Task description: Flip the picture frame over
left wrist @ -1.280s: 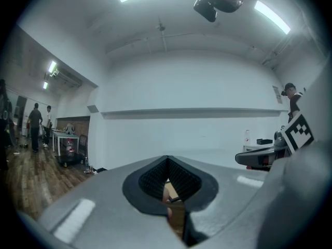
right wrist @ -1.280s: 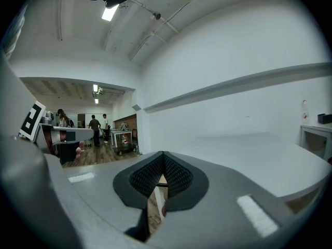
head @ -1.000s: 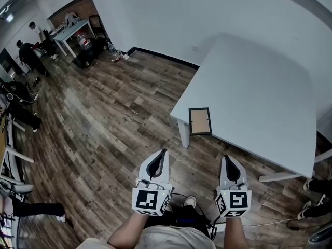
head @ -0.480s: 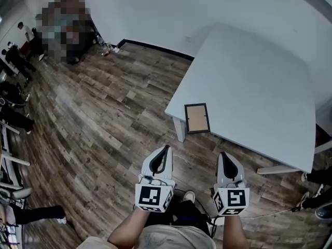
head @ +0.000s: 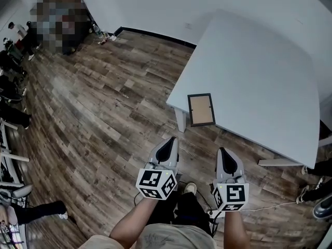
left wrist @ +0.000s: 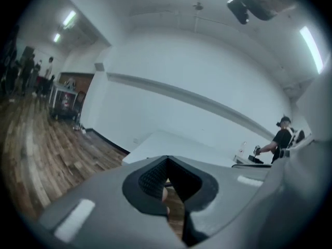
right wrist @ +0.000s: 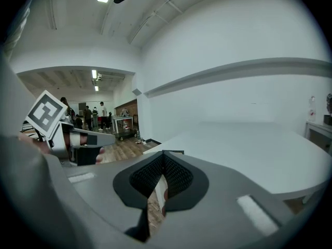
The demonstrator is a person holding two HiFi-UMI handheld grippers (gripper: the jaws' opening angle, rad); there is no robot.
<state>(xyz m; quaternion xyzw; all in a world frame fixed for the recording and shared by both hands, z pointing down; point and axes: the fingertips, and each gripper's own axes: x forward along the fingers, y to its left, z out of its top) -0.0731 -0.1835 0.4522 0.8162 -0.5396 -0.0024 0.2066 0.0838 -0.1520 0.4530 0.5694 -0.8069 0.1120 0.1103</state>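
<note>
The picture frame lies flat on the near left corner of the white table, black-edged with its brown backing up. Both grippers hover over the floor short of the table. My left gripper points at the frame from below left, its jaws shut on nothing. My right gripper is level with it to the right, also shut and empty. In the right gripper view a thin black edge of the frame shows just past the gripper's tip. The left gripper view has the table beyond the shut tip.
A white table leg stands under the frame's corner over the wood floor. People stand far off at the left. Shoes and a cable lie at the right. A person stands behind the table.
Both grippers stay shut. The left gripper has swung slightly right toward the frame and its marker cube has turned. The head view has shifted, with the table now higher and nearer.
</note>
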